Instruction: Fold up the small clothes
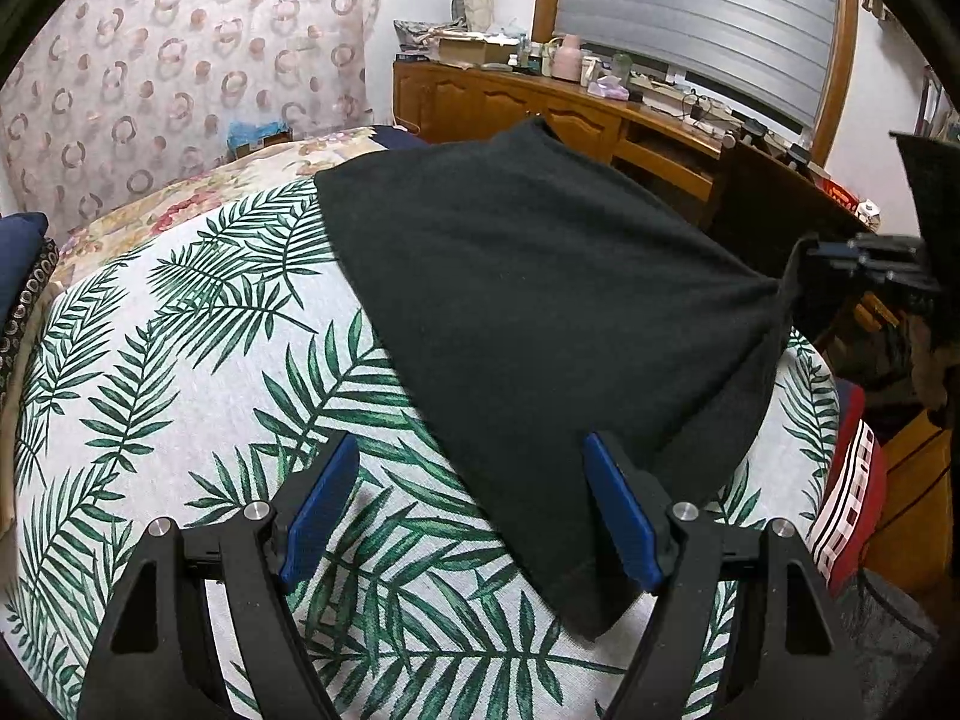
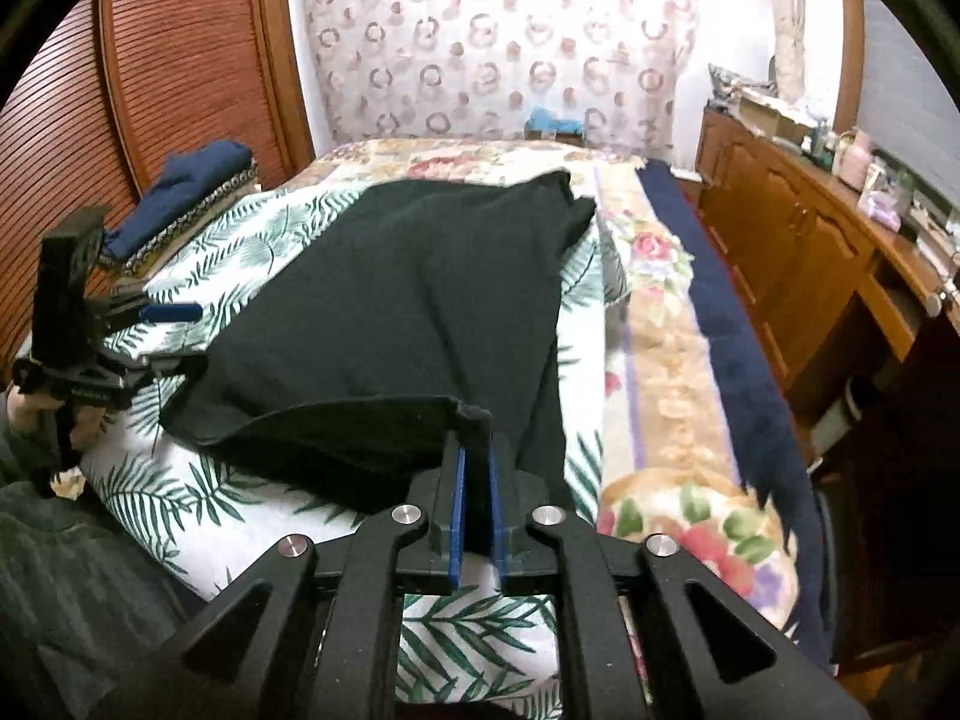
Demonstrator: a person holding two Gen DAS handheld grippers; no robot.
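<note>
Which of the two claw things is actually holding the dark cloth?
The right gripper: its blue fingers are pinched shut on a corner of the dark cloth. The left gripper stands open, gripping nothing.

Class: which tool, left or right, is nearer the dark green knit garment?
Right. The right tool is shut on the dark green knit garment's edge; the left tool stands open just above its near corner.

A palm-leaf cover (image 1: pixel 180 372) lay over a floral bedspread (image 2: pixel 660 324) on the bed. A wooden counter (image 1: pixel 540 108) along the wall carried a pink bottle (image 1: pixel 567 57) and assorted clutter. Folded navy cloth (image 2: pixel 192 177) sat beside a louvred wooden door (image 2: pixel 180 60).
</note>
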